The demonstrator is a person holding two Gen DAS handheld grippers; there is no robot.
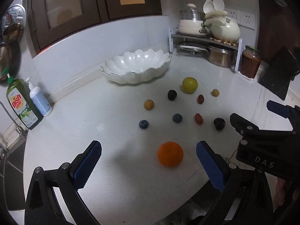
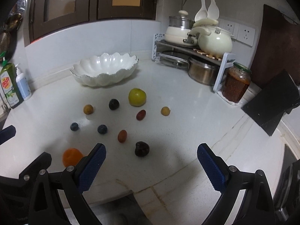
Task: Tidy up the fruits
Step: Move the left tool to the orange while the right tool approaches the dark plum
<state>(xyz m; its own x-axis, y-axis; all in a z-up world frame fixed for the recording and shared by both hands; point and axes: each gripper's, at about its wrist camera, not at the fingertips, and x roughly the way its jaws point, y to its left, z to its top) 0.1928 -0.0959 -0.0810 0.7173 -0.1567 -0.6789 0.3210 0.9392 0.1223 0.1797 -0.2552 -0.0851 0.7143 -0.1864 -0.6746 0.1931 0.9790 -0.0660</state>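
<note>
Ten loose fruits dot the counter (image 1: 93, 112), and with both our left gripper (image 1: 149, 155) and right gripper (image 2: 151, 156) spread empty, a nudge could roll the orange (image 1: 170, 154) away.

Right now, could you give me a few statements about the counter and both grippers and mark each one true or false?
1. The white scalloped bowl holds no fruit. True.
2. The left gripper is shut on the orange. False: its jaws stand open, with the orange lying free on the counter between them.
3. Two blueberries lie on the counter. True.
4. The right gripper holds the dark plum. False: it is open and the plum lies ahead of it.
</note>
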